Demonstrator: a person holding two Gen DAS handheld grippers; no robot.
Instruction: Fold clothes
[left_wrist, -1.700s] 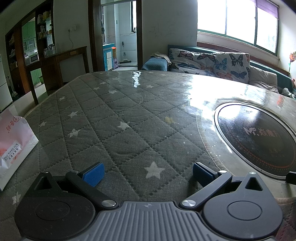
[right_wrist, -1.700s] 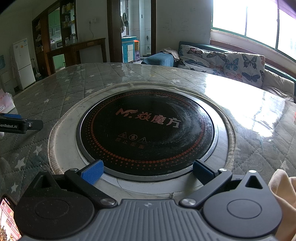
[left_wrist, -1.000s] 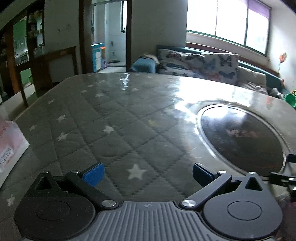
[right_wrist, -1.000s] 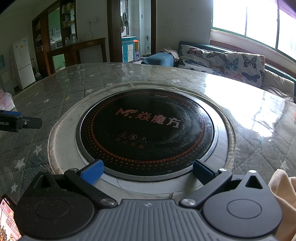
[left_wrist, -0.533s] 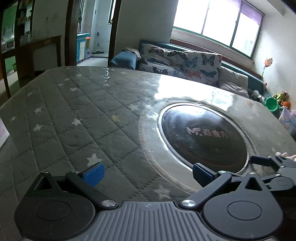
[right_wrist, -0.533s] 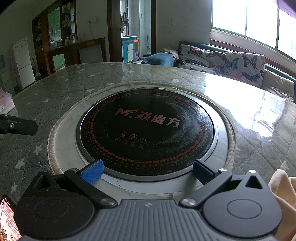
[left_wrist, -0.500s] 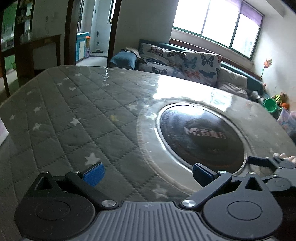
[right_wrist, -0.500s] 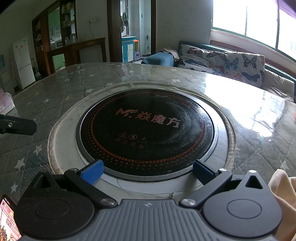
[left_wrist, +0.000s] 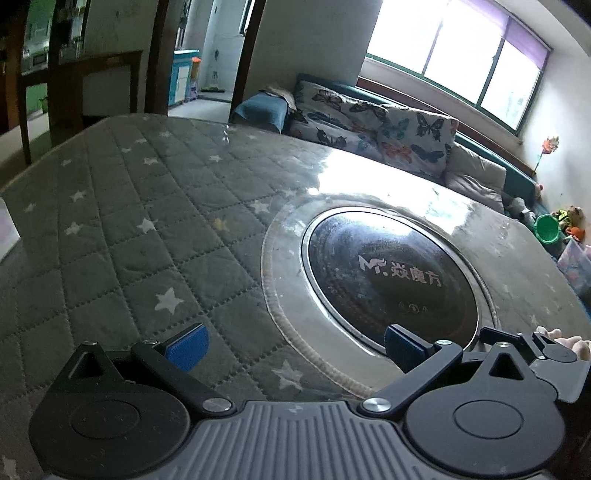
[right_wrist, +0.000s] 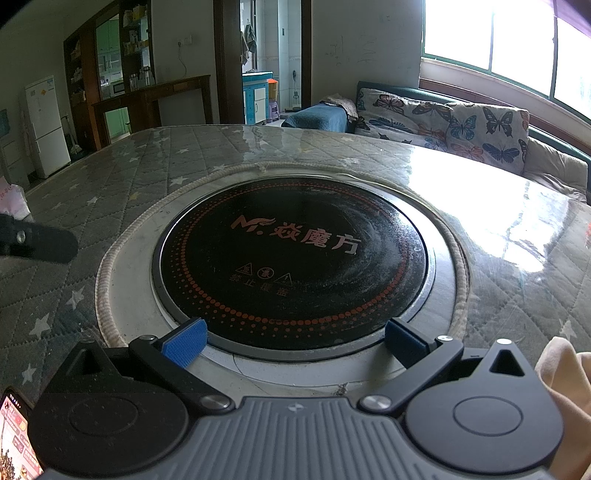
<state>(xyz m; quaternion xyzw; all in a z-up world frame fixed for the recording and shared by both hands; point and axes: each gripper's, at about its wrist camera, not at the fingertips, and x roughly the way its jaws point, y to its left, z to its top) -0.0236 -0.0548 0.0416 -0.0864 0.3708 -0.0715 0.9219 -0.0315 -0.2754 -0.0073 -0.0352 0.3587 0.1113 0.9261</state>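
Judging by its drape, the pale peach soft fabric garment (right_wrist: 565, 387) is light, limp and non-fragile; an edge or corner is the likely grasp point. Only a crumpled fold shows, right of the round black induction hob (right_wrist: 295, 258) on the quilted grey star-patterned counter (right_wrist: 110, 177). Left tongs (left_wrist: 293, 343) and right tongs (right_wrist: 293, 341) stand wide open, empty.

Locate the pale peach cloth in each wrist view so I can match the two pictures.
Left wrist view: peach cloth at the far right edge, beyond the right claw.
Right wrist view: peach cloth in the lower right corner, beside the claw body.
Shared landmark: the round black cooktop set in the table.
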